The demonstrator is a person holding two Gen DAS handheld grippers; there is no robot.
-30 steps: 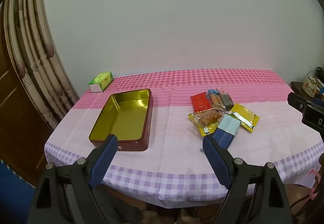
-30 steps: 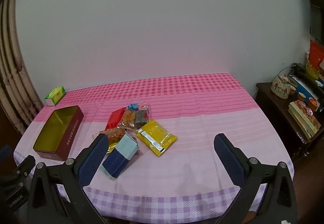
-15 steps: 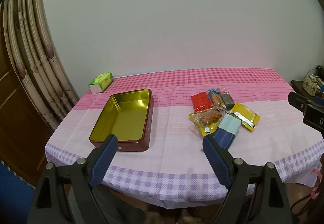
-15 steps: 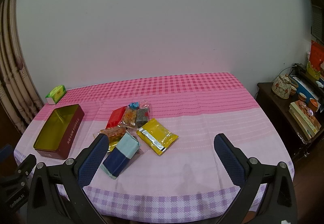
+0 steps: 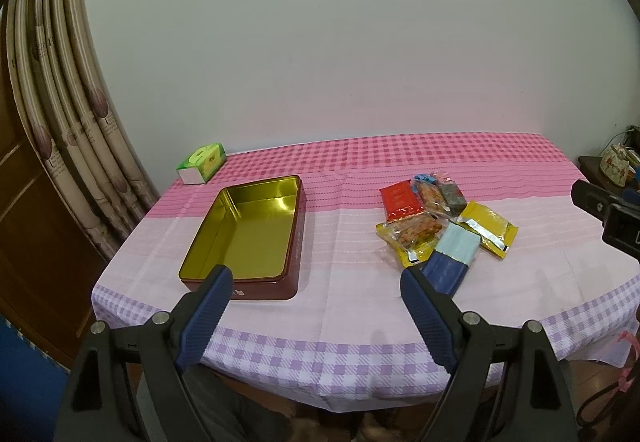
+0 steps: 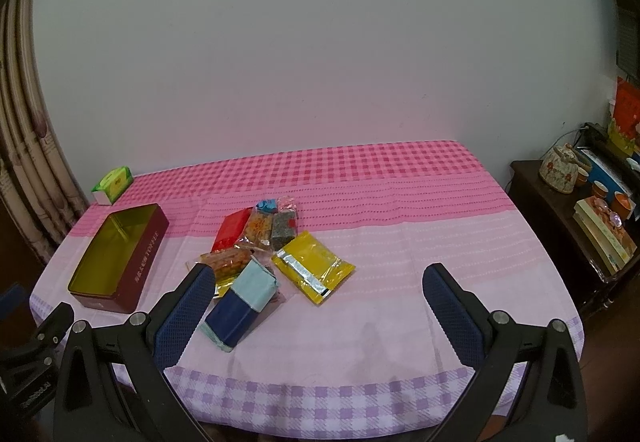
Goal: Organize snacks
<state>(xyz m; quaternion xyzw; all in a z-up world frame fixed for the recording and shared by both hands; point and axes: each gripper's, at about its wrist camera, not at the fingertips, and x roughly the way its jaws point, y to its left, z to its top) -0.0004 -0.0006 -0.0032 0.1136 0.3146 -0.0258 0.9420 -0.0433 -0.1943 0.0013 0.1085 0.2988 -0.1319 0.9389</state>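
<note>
A dark red tin with a gold inside (image 5: pixel 244 234) lies open and holds nothing on the left of the table; it also shows in the right wrist view (image 6: pixel 116 258). A pile of snack packets lies to its right: a blue and pale blue packet (image 5: pixel 452 258) (image 6: pixel 240 302), a yellow packet (image 5: pixel 488 228) (image 6: pixel 312 266), a red packet (image 5: pixel 400 198) (image 6: pixel 232 228) and clear packets of orange snacks (image 5: pixel 416 230) (image 6: pixel 232 262). My left gripper (image 5: pixel 316 314) is open and holds nothing, near the table's front edge. My right gripper (image 6: pixel 316 314) is open and holds nothing, in front of the pile.
A green tissue box (image 5: pixel 202 162) (image 6: pixel 113 184) stands at the table's back left corner. The table wears a pink and purple checked cloth (image 6: pixel 400 250). Curtains (image 5: pixel 72 122) hang at the left. A dark side cabinet (image 6: pixel 568 214) with a teapot and cups stands at the right.
Both grippers have drifted slightly; the table and its things sit a little lower in the views. Nothing on the table has moved.
</note>
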